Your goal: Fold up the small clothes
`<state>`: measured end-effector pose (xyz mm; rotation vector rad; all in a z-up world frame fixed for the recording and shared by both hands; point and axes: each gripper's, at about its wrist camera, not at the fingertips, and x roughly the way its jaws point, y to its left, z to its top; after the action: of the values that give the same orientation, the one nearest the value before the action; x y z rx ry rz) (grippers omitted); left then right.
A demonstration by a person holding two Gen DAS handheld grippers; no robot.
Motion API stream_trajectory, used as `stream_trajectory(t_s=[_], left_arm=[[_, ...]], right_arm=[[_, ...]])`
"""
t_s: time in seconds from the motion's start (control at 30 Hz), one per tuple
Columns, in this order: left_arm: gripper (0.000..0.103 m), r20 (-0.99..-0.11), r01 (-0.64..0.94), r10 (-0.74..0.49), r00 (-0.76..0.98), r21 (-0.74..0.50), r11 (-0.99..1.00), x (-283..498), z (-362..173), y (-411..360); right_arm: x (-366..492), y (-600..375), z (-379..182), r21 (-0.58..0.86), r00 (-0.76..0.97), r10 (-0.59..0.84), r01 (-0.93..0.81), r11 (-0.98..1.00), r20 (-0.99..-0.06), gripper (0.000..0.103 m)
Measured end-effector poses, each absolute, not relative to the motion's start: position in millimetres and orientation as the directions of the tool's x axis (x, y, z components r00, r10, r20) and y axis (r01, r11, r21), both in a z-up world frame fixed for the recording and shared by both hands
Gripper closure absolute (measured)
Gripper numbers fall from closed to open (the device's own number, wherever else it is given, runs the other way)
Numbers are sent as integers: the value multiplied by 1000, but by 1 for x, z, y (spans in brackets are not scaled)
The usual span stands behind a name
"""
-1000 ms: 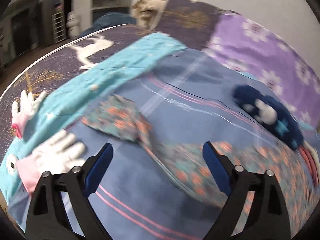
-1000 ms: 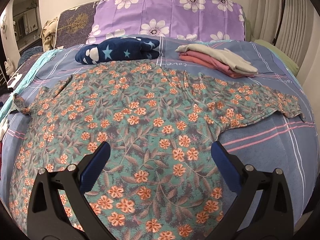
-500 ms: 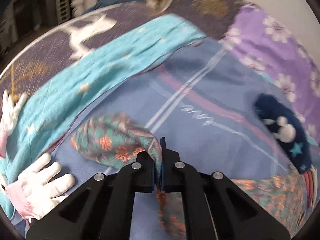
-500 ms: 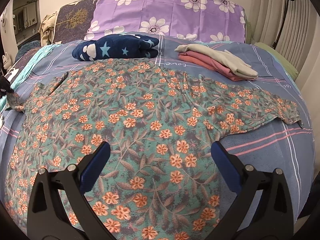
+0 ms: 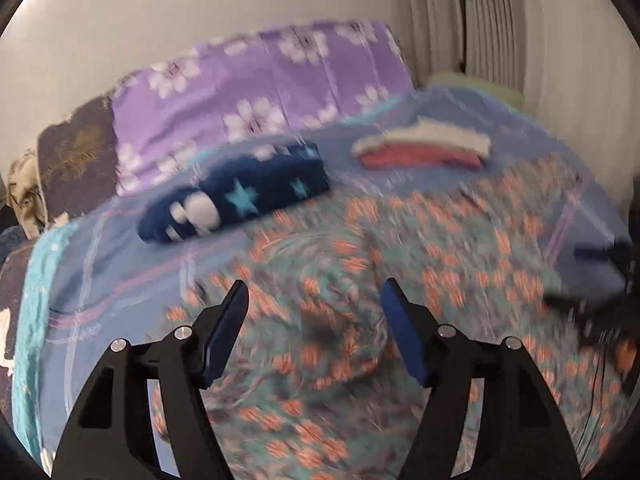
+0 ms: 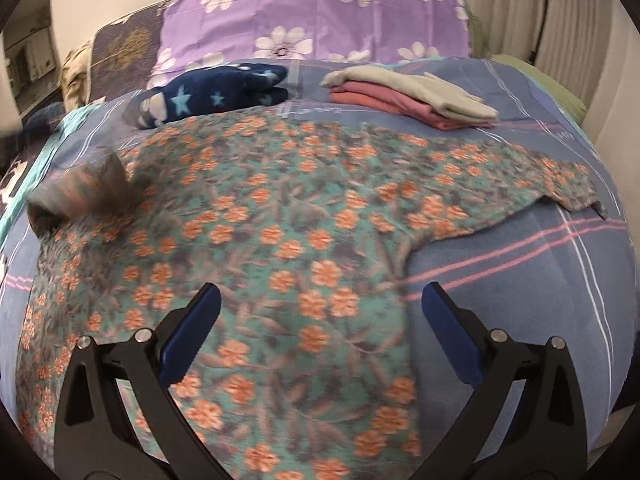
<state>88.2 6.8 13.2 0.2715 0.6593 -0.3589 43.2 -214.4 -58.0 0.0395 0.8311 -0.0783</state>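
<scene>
A teal shirt with orange flowers (image 6: 280,216) lies spread on the bed. Its right sleeve (image 6: 560,184) lies flat. Its left sleeve (image 6: 80,192) is blurred and folded in over the body. My left gripper (image 5: 314,300) is open and empty above the shirt (image 5: 340,280); that view is blurred by motion. My right gripper (image 6: 320,304) is open and empty above the shirt's lower right part, near its side edge.
A folded navy star-print garment (image 6: 212,92) and a folded grey and pink stack (image 6: 416,96) lie at the back, before a purple flowered pillow (image 6: 320,12). A blue plaid sheet (image 6: 520,280) covers the bed. A turquoise cloth (image 5: 32,280) lies along the left edge.
My left gripper shut on the left sleeve, carried it in over the shirt, then opened and let go. My right gripper moved a little forward and right.
</scene>
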Motion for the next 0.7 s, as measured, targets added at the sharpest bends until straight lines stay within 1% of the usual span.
stream_trajectory(t_s=[0.1, 0.2, 0.27, 0.3, 0.37, 0.4, 0.47, 0.5, 0.57, 0.6, 0.7], left_arm=[[34, -688, 368, -174, 705, 145, 918, 82, -19, 22], [30, -716, 280, -88, 693, 155, 947, 71, -42, 58], [23, -708, 225, -35, 706, 176, 958, 64, -47, 74], [21, -703, 199, -10, 711, 187, 962, 62, -48, 83], [20, -700, 129, 60, 712, 215, 968, 60, -55, 105], [20, -702, 103, 89, 706, 226, 969, 61, -57, 111], [20, -712, 71, 114, 693, 224, 972, 65, -61, 120], [20, -715, 66, 106, 691, 208, 976, 64, -61, 124], [19, -715, 64, 104, 691, 204, 977, 64, -63, 126], [19, -715, 57, 121, 689, 220, 974, 65, -65, 127], [19, -719, 21, 171, 673, 249, 968, 72, -71, 129]], right_arm=[[44, -226, -58, 28, 668, -43, 95, 995, -743, 2], [54, -226, -54, 80, 663, 25, 53, 995, -748, 2], [65, -217, -46, 99, 672, 70, 6, 995, -737, 2], [70, -212, -42, 100, 677, 87, -20, 995, -731, 4], [88, -189, -32, 89, 680, 150, -124, 988, -718, 15], [97, -179, -29, 88, 674, 177, -164, 982, -717, 18], [125, -161, -29, 118, 644, 247, -237, 964, -724, 37], [136, -156, -31, 148, 622, 279, -254, 956, -732, 42], [170, -144, -42, 256, 541, 362, -264, 930, -759, 62], [183, -140, -47, 283, 515, 376, -253, 925, -770, 65], [220, -128, -69, 287, 462, 342, -187, 940, -818, 65]])
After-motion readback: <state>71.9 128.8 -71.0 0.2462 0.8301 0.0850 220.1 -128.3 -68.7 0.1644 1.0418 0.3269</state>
